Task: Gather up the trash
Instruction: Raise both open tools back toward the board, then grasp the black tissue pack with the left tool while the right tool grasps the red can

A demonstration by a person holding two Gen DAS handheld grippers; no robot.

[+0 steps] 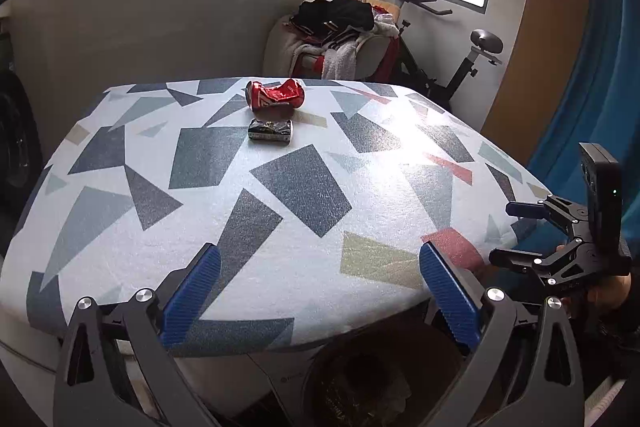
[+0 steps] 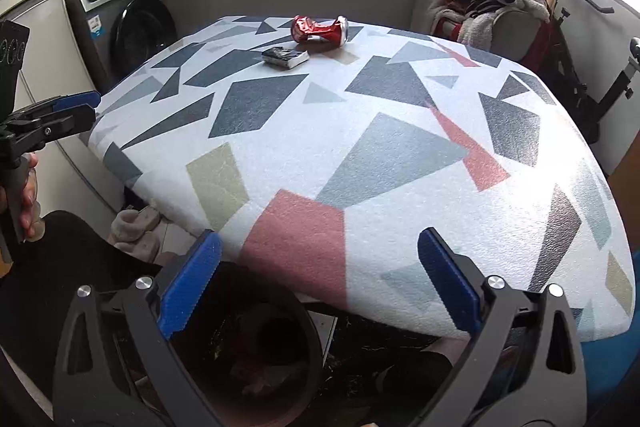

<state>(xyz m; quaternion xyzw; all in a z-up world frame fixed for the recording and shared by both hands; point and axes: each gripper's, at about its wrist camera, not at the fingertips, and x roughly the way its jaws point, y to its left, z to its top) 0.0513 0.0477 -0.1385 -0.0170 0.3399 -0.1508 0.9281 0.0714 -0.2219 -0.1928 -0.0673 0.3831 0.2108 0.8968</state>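
Blue fingers (image 1: 196, 291) on the left gripper (image 1: 320, 291) are spread wide, nothing between them, hanging just off the near edge of the counter (image 1: 280, 227). Same story on the right gripper (image 2: 320, 287): fingers (image 2: 188, 287) splayed and released, poised off the near corner with no load. Both look parked back here on purpose, I'd say, because directly beneath them sits the round brown bin (image 2: 256, 359) on the floor, tucked against the counter's near edge, the natural drop point for anything carried back.

Across the patterned cloth, the whole near half is bare. Then, well away toward the far edge, the trash: a small dark crumpled packet (image 1: 271, 131) lying flat, and just behind it, close but apparently not touching, a crushed red can (image 1: 275, 95) on its side right by the far edge.

So my read is that the collecting has a long reach ahead: either gripper must travel the full depth of the counter. The packet is nearer and lies low, so those fingers will need to come in close to the cloth; the can, dented and rounded, could roll off the far edge if nudged.

Beyond the counter, a heap of clothes (image 1: 340, 27) and an exercise bike (image 1: 460, 59) stand by the window.
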